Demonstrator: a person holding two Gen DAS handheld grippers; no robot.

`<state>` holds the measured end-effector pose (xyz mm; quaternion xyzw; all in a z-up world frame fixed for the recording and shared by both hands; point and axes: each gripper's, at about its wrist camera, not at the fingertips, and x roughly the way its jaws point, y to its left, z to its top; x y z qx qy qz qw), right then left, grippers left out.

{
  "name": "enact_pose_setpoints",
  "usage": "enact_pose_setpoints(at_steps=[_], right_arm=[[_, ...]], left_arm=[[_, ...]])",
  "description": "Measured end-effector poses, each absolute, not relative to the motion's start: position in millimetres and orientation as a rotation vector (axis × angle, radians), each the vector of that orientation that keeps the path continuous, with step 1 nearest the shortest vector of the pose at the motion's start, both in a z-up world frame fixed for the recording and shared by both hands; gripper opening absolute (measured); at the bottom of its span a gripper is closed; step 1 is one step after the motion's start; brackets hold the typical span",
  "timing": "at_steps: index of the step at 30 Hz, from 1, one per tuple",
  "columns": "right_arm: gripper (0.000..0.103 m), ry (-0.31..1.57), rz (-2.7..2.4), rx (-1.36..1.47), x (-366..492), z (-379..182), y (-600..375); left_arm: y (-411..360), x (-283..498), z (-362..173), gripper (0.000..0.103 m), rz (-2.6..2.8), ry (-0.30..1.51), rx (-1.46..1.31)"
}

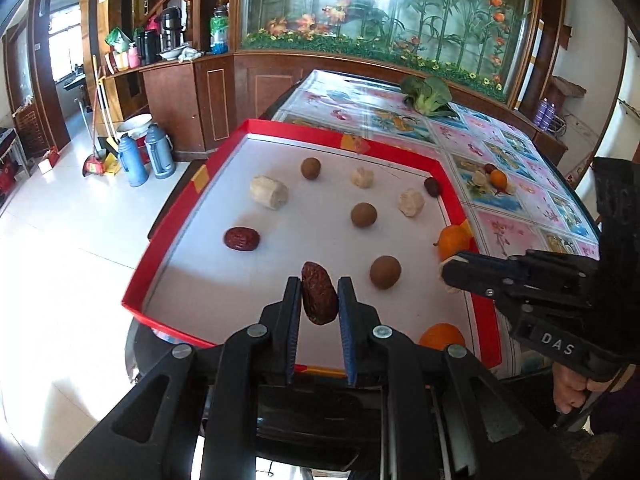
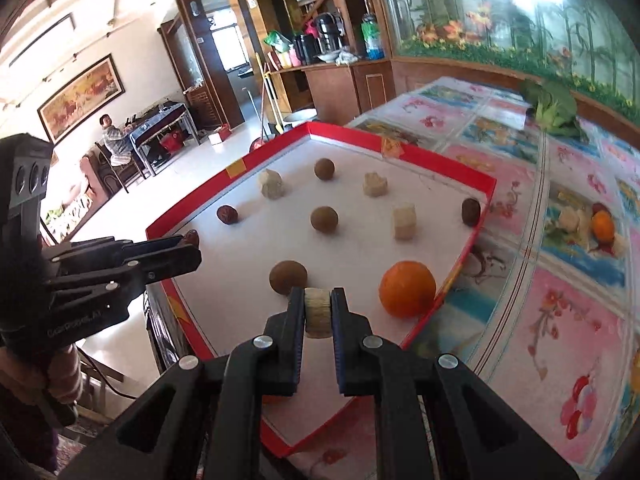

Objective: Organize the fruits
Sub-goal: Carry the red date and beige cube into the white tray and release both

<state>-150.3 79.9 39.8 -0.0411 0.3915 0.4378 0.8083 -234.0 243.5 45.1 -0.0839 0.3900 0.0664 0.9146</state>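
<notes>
The left gripper [image 1: 319,286] points down and forward over the near edge of the red-rimmed tray [image 1: 280,126], its jaws clamped on a dark red date [image 1: 319,298] that stands nearly upright between the blue pads. In the right wrist view this gripper enters from the left edge, the date showing at its tip above the tray's left rim, with a hand [image 2: 60,372] on its grip at lower left.

The right gripper [image 2: 318,294] also tilts down toward the tray, jaws closed on a pale cylindrical piece [image 2: 318,312]. In the left wrist view it reaches in from the right edge, fingers lying level above the tray's right rim, fingers of the person's hand [image 1: 570,390] wrapped round the handle at lower right.

On the white tray floor lie three brown round fruits, one [image 2: 288,276] just beyond the right gripper's tips, three more pale pieces, a date [image 1: 241,238] at centre left and another date [image 2: 471,211] against the far right rim. An orange [image 2: 407,289] sits inside the tray near its right rim, right of the held piece.

The near left part of the tray floor is bare. Beyond the right rim the flowered tablecloth [image 2: 540,320] lies open, with broccoli [image 1: 428,94] at the far end. The tray's left rim overhangs the table edge above the floor.
</notes>
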Motion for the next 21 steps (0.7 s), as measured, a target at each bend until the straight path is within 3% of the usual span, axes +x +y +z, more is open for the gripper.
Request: enact_pose_setpoints(at_steps=[17,19,21], right_arm=[[0.012,0.858,0.97,-0.09,-152,27,82],[0.026,0.845,0.984,-0.065,-152,28,78],[0.045,0.834,0.978,-0.023,-149,30,72]], left_arm=[[230,-213,21,0.021,0.221,0.909,-0.106],[230,-211,20,0.035,0.258,0.92,-0.1],[229,-212,23,0.07,0.298,0.9,-0.078]])
